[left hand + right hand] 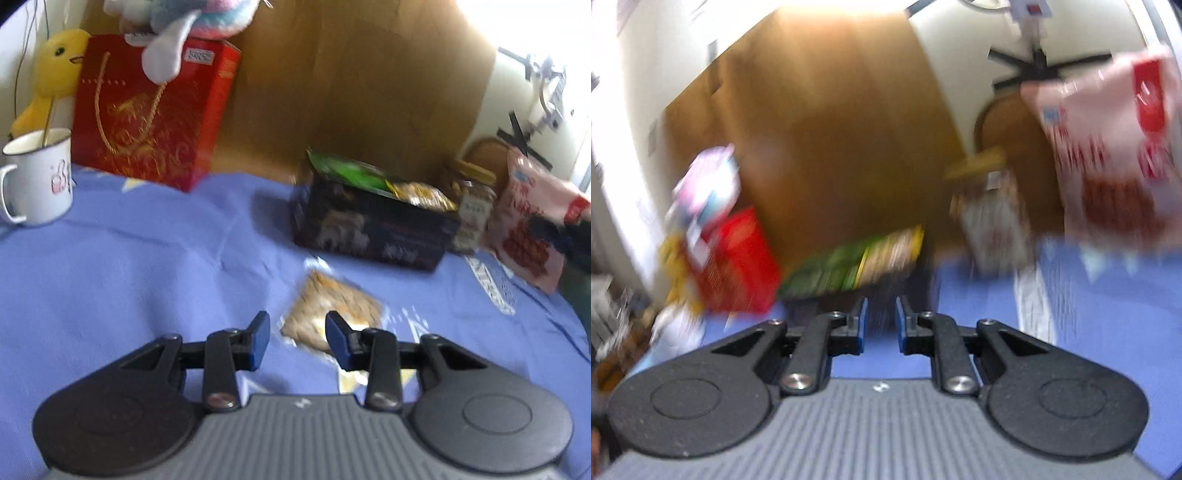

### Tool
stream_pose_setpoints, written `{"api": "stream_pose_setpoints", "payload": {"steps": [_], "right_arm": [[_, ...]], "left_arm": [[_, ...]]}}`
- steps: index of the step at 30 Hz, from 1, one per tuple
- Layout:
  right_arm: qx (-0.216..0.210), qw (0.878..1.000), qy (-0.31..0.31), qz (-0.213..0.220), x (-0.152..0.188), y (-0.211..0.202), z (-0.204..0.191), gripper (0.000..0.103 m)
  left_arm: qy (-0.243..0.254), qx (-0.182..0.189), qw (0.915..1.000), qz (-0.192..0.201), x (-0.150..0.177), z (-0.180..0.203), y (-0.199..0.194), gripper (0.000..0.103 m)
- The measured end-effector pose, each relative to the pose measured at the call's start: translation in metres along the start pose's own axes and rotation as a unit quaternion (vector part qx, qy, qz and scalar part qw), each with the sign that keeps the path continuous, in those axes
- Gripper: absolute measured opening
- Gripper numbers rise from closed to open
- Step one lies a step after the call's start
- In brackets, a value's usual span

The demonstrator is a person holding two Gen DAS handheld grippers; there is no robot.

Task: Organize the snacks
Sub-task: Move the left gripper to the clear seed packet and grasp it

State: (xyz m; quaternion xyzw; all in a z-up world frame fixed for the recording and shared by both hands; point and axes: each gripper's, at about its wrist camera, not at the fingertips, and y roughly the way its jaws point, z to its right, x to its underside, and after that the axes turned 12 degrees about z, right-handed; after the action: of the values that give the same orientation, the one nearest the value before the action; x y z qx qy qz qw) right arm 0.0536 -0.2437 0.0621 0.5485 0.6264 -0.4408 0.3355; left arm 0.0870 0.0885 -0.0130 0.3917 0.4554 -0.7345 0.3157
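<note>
In the left wrist view my left gripper (297,339) is open and empty, low over a clear packet of brown biscuits (332,312) lying flat on the blue cloth (147,266). Behind it stands a dark box (373,229) holding a green packet (347,171) and a yellow packet. A jar (474,206) and a pink-and-red snack bag (532,225) stand right of the box. In the blurred right wrist view my right gripper (881,321) is open and empty, in front of the box with the green packet (827,269). The jar (993,218) and pink bag (1108,147) are to its right.
A white enamel mug (40,177) stands at the left on the cloth. A red gift bag (147,110), a yellow plush duck (55,74) and another plush toy (184,22) are at the back left. A brown cardboard panel (351,85) forms the backdrop.
</note>
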Motion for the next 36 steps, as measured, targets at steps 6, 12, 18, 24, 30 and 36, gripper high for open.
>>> {"api": "stream_pose_setpoints", "payload": {"steps": [6, 12, 18, 24, 30, 36], "right_arm": [[0.013, 0.993, 0.009, -0.121, -0.019, 0.128, -0.001, 0.020], [0.059, 0.976, -0.047, -0.207, 0.018, 0.188, -0.028, 0.026], [-0.009, 0.986, -0.104, -0.127, 0.015, 0.114, -0.054, 0.027], [-0.095, 0.976, -0.012, -0.194, 0.072, 0.051, -0.045, 0.027], [-0.069, 0.952, 0.157, -0.253, 0.120, 0.057, -0.014, 0.026], [-0.073, 0.942, 0.236, -0.227, 0.131, 0.056, -0.015, 0.028]], "left_arm": [[-0.014, 0.014, 0.9998, -0.005, 0.001, -0.015, 0.005, 0.033], [-0.019, 0.023, 0.9992, -0.026, 0.003, -0.023, 0.017, 0.033], [-0.044, 0.029, 0.9984, -0.023, -0.005, -0.041, 0.016, 0.033], [-0.065, 0.066, 0.9941, -0.057, -0.008, -0.039, 0.031, 0.034], [-0.101, 0.078, 0.9884, -0.082, -0.007, -0.038, 0.055, 0.041], [-0.128, 0.100, 0.9814, -0.102, 0.000, -0.027, 0.057, 0.037]]}}
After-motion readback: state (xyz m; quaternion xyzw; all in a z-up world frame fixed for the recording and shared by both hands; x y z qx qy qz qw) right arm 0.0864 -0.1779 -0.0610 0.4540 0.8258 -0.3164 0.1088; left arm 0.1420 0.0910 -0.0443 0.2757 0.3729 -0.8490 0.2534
